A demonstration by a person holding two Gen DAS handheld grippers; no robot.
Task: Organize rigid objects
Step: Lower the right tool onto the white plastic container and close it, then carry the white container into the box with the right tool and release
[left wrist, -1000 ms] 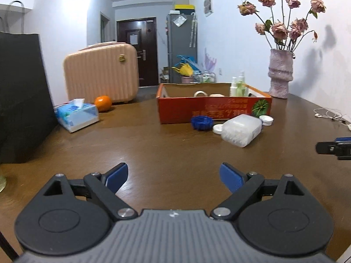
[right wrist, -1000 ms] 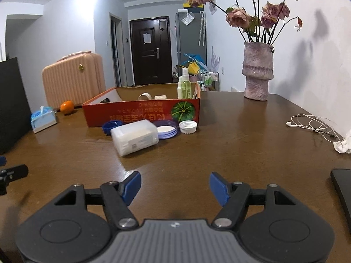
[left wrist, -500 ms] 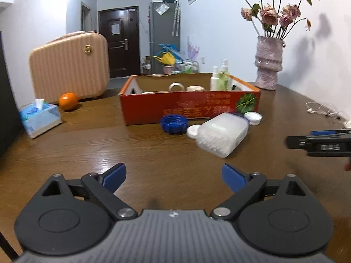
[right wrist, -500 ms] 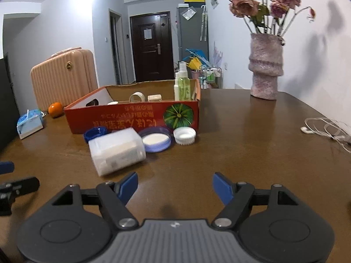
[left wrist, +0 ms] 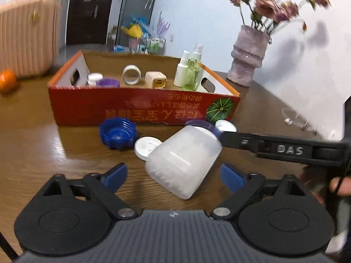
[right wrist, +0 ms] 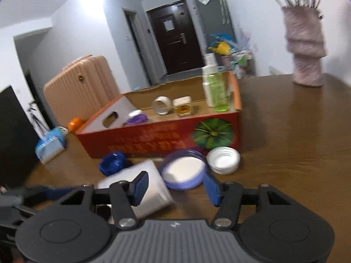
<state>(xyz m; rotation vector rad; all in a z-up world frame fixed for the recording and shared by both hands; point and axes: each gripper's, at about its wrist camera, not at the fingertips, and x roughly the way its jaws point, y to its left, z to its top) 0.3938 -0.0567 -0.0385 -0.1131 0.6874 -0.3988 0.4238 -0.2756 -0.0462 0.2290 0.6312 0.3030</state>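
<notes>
In the left wrist view the left gripper point(left wrist: 173, 176) stands wide open at lower centre with the frosted jar point(left wrist: 183, 161) lying on its side on the table point(left wrist: 33, 153) just ahead, partly between the pads, so this hand looks nearer to it. The jar's long axis runs from lower left to upper right, its far end toward the purple lid point(left wrist: 200, 123) and the box point(left wrist: 142, 111). The right gripper point(right wrist: 175, 186), also open and empty, sits just short of the purple lid in its own view, the jar at its lower left.

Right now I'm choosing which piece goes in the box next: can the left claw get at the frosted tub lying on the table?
Probably yes. The left claw is open, and the tub lies straight ahead between its fingers with nothing in between. The right claw is close on the tub's far side, so they might crowd each other.
</notes>
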